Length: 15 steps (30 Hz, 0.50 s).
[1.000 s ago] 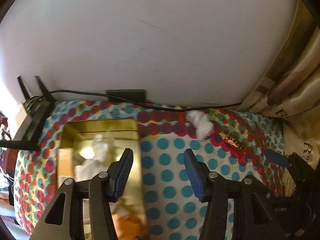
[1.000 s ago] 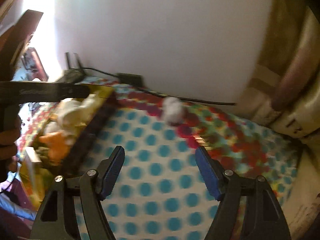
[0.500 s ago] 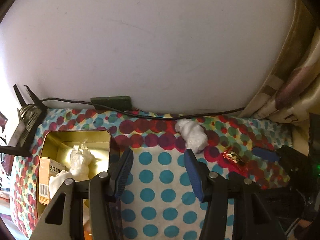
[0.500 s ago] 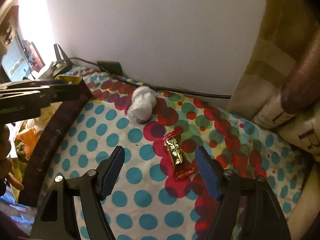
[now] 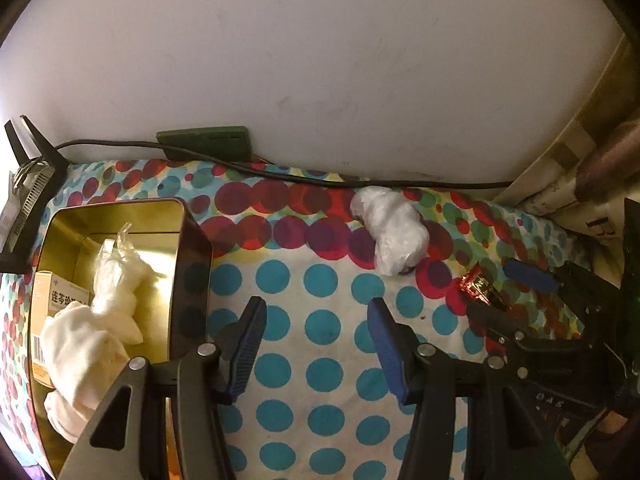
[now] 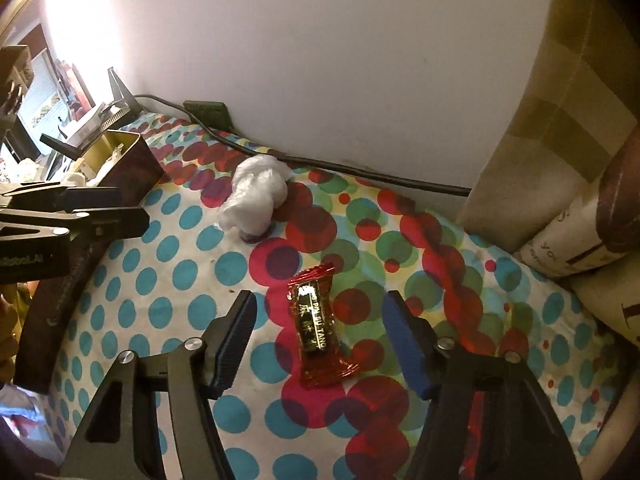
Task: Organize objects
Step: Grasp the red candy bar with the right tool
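Note:
A red and gold candy wrapper [image 6: 316, 328] lies on the dotted cloth [image 6: 168, 280], between the fingers of my right gripper [image 6: 319, 305]. Its jaws are closing and the pads stand clear of the wrapper on both sides. A crumpled white plastic bag [image 6: 256, 196] rests further back near the wall. My left gripper [image 5: 315, 312] hovers open over bare cloth, right of the gold tin [image 5: 192, 264]; the white bag [image 5: 390, 236] lies ahead of it. The left wrist view also shows the wrapper [image 5: 480, 290] and my right gripper [image 5: 506, 296] at the right.
The tin holds white crumpled plastic [image 5: 116, 280], a white cloth [image 5: 80, 352] and a small printed box [image 5: 60, 296]. A black cable [image 5: 320, 178] and a dark green block [image 5: 204, 144] run along the white wall. Cushions [image 6: 580, 184] crowd the right side.
My right gripper has come down over the candy wrapper and its jaws have narrowed. My left gripper has moved right, off the tin and over the bare cloth, without changing its opening.

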Available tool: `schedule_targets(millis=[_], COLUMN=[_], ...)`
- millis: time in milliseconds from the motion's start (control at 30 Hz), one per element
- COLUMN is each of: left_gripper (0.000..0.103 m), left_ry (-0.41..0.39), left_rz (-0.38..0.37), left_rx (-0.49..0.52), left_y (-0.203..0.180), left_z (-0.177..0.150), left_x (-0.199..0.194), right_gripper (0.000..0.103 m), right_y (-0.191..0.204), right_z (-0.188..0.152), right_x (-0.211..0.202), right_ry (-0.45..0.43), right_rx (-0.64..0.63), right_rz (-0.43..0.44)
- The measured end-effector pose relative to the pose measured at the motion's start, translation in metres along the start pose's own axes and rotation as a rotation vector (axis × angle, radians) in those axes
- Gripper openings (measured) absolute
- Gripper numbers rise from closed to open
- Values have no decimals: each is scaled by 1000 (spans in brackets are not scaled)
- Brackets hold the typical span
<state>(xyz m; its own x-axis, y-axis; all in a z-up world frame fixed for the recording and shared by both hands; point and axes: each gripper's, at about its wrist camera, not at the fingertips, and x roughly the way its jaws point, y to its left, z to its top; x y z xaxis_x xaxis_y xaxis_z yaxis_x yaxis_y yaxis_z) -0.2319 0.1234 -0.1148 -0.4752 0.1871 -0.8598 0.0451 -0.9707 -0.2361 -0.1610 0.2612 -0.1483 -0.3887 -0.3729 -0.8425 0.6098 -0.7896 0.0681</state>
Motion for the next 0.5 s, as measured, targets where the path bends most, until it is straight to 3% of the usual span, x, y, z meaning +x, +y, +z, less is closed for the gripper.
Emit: schedule_targets(millis=[200,400,500], left_gripper=[54,54,54], left_ry=[8,12,19], left_rz=[-10,-17,-12], left_rx=[0,11,24], left_y=[-8,-16,-21], left_z=[6,11,13], left_x=[10,17,20], right_gripper=[46,41,19], right_y=[1,4,5], right_z=[-3,-6,-6], right_x=[8,11,12], right_ry=[13,6,1], right_rx=[-42,-78,-106], right_rz=[6,-5,-38])
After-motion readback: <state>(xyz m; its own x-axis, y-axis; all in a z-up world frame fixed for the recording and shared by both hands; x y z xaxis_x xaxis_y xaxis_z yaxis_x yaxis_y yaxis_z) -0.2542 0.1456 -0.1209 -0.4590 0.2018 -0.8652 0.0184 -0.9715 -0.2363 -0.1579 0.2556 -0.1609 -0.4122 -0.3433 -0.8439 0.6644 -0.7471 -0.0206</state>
